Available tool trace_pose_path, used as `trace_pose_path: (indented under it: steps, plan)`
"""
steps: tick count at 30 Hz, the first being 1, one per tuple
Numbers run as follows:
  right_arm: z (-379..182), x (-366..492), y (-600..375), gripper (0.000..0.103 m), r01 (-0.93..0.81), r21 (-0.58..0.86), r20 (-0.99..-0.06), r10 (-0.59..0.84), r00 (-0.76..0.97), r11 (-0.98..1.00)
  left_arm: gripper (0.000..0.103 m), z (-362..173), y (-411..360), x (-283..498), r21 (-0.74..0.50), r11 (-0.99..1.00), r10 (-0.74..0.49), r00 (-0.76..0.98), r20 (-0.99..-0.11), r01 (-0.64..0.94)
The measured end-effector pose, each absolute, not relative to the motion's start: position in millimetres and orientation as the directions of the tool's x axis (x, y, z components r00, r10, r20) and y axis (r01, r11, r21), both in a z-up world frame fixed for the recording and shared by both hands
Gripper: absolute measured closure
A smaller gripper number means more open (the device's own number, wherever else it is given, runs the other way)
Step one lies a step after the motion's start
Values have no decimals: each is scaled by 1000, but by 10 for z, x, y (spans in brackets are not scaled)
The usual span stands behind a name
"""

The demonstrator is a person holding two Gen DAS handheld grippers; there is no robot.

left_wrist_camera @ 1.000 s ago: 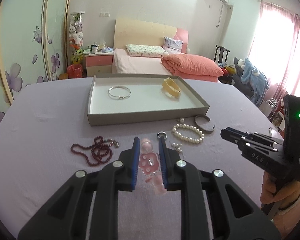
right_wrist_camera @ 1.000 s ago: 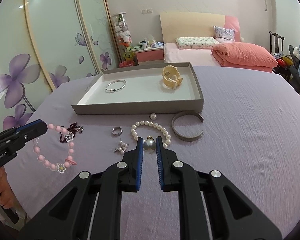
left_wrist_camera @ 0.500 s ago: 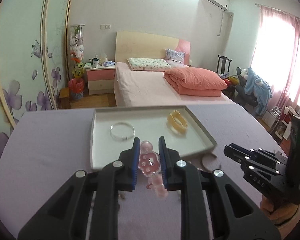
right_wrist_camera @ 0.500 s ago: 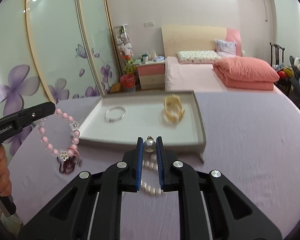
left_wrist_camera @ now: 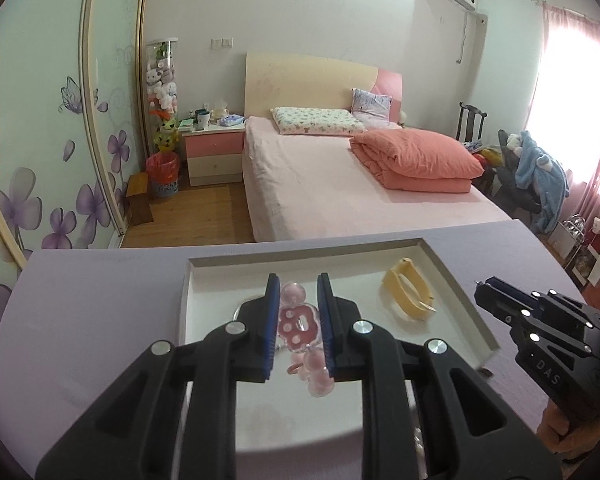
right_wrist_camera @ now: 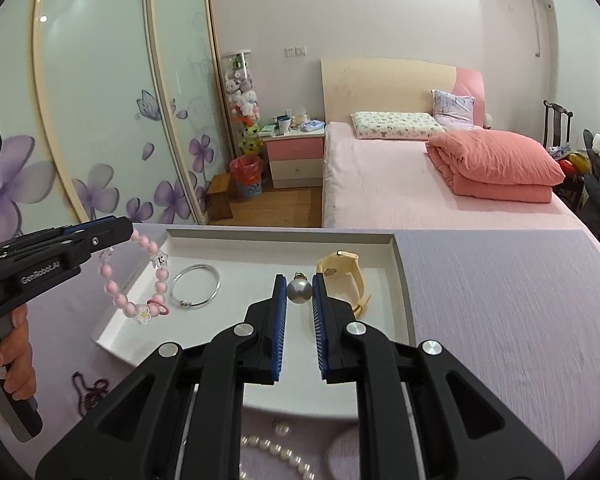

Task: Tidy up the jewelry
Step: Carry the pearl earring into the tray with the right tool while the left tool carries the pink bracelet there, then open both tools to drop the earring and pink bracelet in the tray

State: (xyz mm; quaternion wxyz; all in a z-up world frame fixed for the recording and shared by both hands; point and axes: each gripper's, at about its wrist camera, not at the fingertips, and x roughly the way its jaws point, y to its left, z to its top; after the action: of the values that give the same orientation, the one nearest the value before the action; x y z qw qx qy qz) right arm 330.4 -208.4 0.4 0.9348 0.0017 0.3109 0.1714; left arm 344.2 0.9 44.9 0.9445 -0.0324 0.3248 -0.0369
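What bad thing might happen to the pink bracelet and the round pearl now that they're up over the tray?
1. The pink bracelet dangles from the left tool by only a few beads, so it might slip and land on the tray edge or outside it.
2. The right tool pinches the smooth round pearl near its tips; it may pop out and roll.
3. A dropped piece could tangle with the silver bangle.
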Motion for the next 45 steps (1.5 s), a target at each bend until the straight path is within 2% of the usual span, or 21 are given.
trace_pose_path:
  steps: [17, 18, 28, 31, 45]
  plan:
    - [-273, 3588, -2010, 89, -294, 101, -643, 288, 710, 950, 82, 23, 161, 3963, -89, 996, -63, 737, -673, 4]
    - [-270, 3583, -2011, 89, -293, 100, -644, 287, 709, 951, 81, 35, 174, 3946, -87, 996, -59, 743, -667, 0]
    - [-225, 3562, -2020, 89, -268, 92, -648, 262, 715, 959, 37, 276, 401, 3435, -47, 998, 0, 802, -597, -35]
    - [-272, 3580, -1971, 89, -266, 83, -666, 252, 702, 960, 30, 278, 509, 3273, -20, 998, 35, 807, -590, -58]
    - [-613, 3781, -1588, 89, -282, 78, -759, 241, 605, 956, 27, 138, 952, 2919, -45, 992, 66, 783, -619, -120]
